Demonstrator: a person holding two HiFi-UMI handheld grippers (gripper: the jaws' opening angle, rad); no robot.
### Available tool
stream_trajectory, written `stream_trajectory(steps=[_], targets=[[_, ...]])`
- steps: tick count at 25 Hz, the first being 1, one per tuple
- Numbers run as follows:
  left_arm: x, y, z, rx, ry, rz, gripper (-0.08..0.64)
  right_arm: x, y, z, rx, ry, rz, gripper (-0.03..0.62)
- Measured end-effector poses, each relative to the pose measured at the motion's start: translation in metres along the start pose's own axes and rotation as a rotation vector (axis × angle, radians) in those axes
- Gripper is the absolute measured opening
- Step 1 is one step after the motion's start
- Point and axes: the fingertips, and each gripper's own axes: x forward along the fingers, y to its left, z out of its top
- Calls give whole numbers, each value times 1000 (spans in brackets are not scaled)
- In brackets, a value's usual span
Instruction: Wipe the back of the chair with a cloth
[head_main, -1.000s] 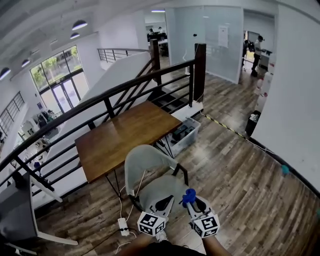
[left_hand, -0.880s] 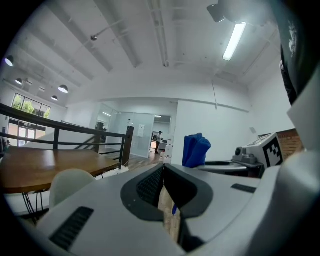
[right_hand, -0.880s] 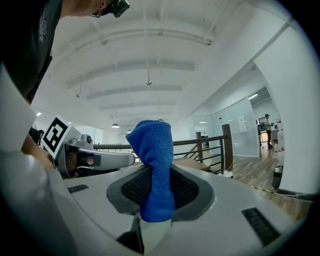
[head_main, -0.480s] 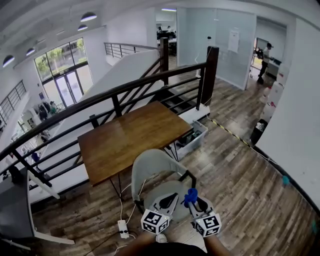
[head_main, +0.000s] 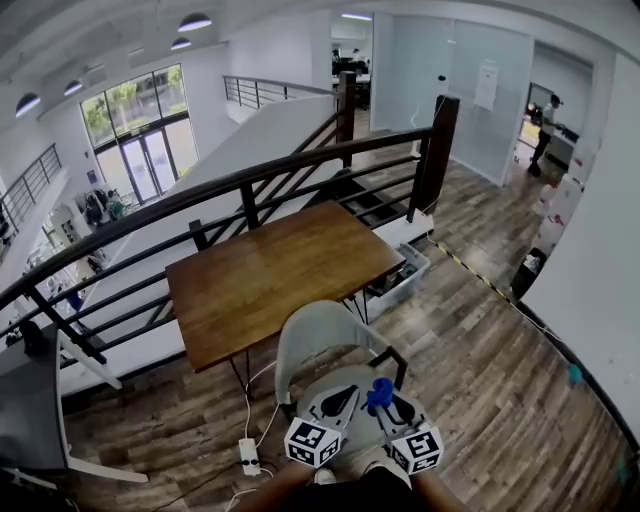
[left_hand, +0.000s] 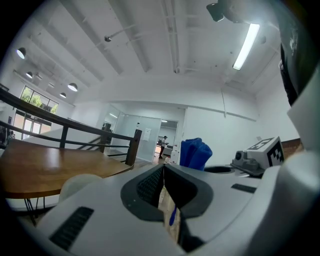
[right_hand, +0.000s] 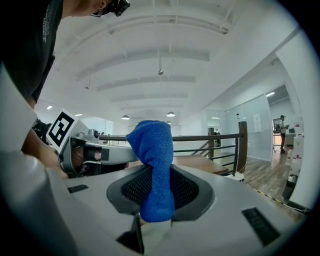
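A pale grey chair (head_main: 322, 340) stands at the wooden table (head_main: 270, 275), its back (head_main: 312, 325) toward the table and its seat toward me. Both grippers hang low over the seat, close to my body. My right gripper (head_main: 383, 398) is shut on a folded blue cloth (head_main: 379, 392), which sticks up between its jaws (right_hand: 152, 150). My left gripper (head_main: 337, 402) is beside it, jaws shut to a thin slit with nothing in them (left_hand: 164, 175). The left gripper view also shows the cloth (left_hand: 195, 152) and the rounded chair back (left_hand: 80, 182).
A dark railing (head_main: 250, 195) runs behind the table, with stairs going down beyond it. A clear plastic box (head_main: 402, 282) sits under the table's right end. A power strip (head_main: 247, 456) and cables lie on the wood floor at left. A white wall rises at right.
The head view has shifted, so the chair and table sit further right and nearer in the picture. Both grippers stay low over the seat, the cloth still held.
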Motion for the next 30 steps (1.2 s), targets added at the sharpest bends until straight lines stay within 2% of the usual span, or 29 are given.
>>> stream_trajectory(steps=[9,13,22,26,30], targets=[[8,42,6,-1,2,78,8,42,-11,4,7,-2,53,101],[19,62,13,12,6,130,8,70,-19,9,21,-5,116,101],[49,113,21,21,23,307,8,143,-44,16,33,10,295,101],[61,129,16,-5,25,378,8,164,-61,15,37,19,351,101],[74,136,12,3,50,427,8,182,-77,12,58,26,387,101]])
